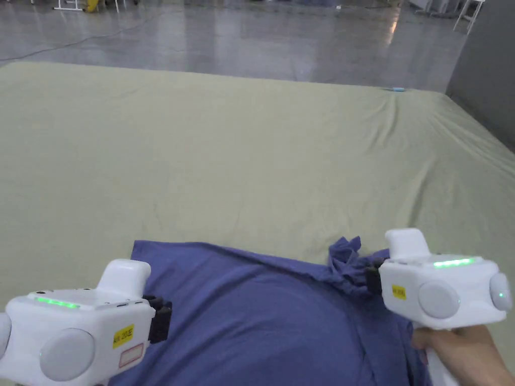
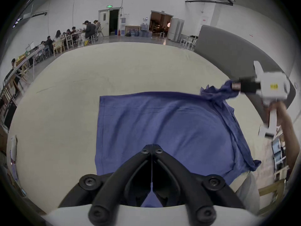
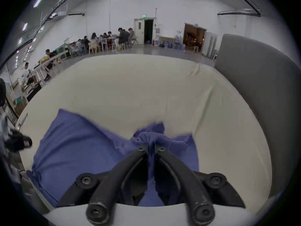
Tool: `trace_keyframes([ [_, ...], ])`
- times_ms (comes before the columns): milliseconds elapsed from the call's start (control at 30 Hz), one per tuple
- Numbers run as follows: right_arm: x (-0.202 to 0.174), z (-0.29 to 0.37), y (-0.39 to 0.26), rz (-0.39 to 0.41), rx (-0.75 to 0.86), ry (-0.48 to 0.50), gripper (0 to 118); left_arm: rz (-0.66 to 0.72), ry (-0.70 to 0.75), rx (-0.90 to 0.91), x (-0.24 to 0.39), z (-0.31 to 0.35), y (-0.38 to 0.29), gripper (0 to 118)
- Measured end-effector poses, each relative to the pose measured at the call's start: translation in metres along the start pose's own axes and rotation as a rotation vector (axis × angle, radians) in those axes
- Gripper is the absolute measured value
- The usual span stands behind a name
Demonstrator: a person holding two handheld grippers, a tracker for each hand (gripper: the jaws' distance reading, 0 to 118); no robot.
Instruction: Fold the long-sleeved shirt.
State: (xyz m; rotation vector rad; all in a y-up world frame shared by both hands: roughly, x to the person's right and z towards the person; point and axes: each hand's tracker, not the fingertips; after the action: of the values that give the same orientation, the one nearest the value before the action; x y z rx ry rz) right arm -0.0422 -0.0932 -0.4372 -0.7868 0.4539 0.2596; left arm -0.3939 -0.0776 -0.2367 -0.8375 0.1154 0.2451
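A blue long-sleeved shirt (image 1: 261, 321) lies spread on the pale green sheet (image 1: 241, 166), near its front edge. My right gripper (image 1: 373, 277) is shut on a bunched-up piece of the shirt at its far right corner and holds it raised off the sheet. In the right gripper view the jaws (image 3: 151, 145) pinch the blue cloth (image 3: 151, 136) between them. My left gripper (image 1: 162, 315) hovers over the shirt's left part. Its jaws (image 2: 152, 146) are pressed together with no cloth between them, above the flat shirt (image 2: 162, 123). The other gripper (image 2: 236, 86) grips the bunched corner.
The sheet covers a wide surface stretching far ahead and to both sides. A grey upright panel (image 1: 483, 75) stands at the right. A small blue item (image 1: 398, 89) sits at the far edge. People sit at tables (image 2: 73, 35) far off across the shiny floor.
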Motion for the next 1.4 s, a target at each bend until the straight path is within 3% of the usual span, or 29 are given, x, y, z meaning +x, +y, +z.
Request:
trace_keyframes([
  [167,-0.014,-0.026,-0.053,0.004,-0.159,-0.008,3,-0.014,-0.015,-0.001,0.009,0.009,-0.002,0],
  [267,-0.018,-0.026,-0.051,0.046,-0.101,-0.035,3,-0.019,-0.010,0.004,0.011,0.014,-0.004,0],
  [300,-0.018,-0.025,-0.049,0.052,-0.109,-0.022,9,-0.018,-0.008,0.005,0.010,0.015,-0.004,0],
  [333,-0.014,-0.017,-0.047,0.048,-0.101,-0.026,21,-0.012,-0.009,0.005,0.010,0.016,-0.004,0],
  [367,-0.011,-0.003,-0.043,0.019,-0.093,-0.011,45,-0.005,-0.010,0.006,0.006,0.019,-0.005,0],
  [400,-0.008,0.009,-0.040,-0.013,-0.092,0.014,79,-0.001,-0.009,0.008,0.005,0.022,-0.006,0],
  [433,-0.005,0.029,-0.040,-0.039,-0.076,0.021,93,0.001,-0.009,0.012,0.002,0.026,-0.008,0],
  [567,0.006,0.089,-0.054,-0.062,-0.002,0.030,94,-0.001,0.007,0.016,-0.006,0.036,-0.017,0],
  [600,0.005,0.102,-0.060,-0.066,0.001,0.019,92,0.000,0.009,0.017,-0.008,0.038,-0.020,0],
  [633,0.006,0.106,-0.066,-0.068,-0.008,0.008,81,0.001,0.009,0.017,-0.008,0.040,-0.025,0],
  [667,0.009,0.104,-0.070,-0.072,-0.039,-0.004,52,0.004,0.006,0.015,-0.009,0.040,-0.028,0],
  [700,0.012,0.102,-0.072,-0.094,-0.045,0.007,0,0.007,0.001,0.009,-0.010,0.040,-0.031,0],
  [833,0.019,0.090,-0.057,-0.098,-0.059,0.003,0,0.012,-0.012,-0.009,-0.010,0.040,-0.037,0],
  [1067,0.050,0.026,0.043,-0.110,-0.038,-0.042,0,0.023,-0.005,0.013,-0.009,0.037,-0.027,0],
  [1133,0.059,0.004,0.062,-0.153,-0.087,-0.031,58,0.027,-0.003,0.017,-0.009,0.036,-0.024,0],
  [1167,0.065,-0.011,0.070,-0.175,-0.126,-0.039,78,0.031,-0.004,0.018,-0.010,0.035,-0.022,0],
  [1267,0.080,-0.051,0.078,-0.229,-0.242,-0.082,76,0.041,0.004,0.019,-0.012,0.029,-0.017,0],
  [1367,0.092,-0.080,0.073,-0.315,-0.335,-0.016,62,0.046,0.020,0.018,-0.017,0.019,-0.009,0],
  [1400,0.090,-0.081,0.070,-0.344,-0.349,-0.010,44,0.053,0.026,0.018,-0.019,0.016,-0.005,0],
])
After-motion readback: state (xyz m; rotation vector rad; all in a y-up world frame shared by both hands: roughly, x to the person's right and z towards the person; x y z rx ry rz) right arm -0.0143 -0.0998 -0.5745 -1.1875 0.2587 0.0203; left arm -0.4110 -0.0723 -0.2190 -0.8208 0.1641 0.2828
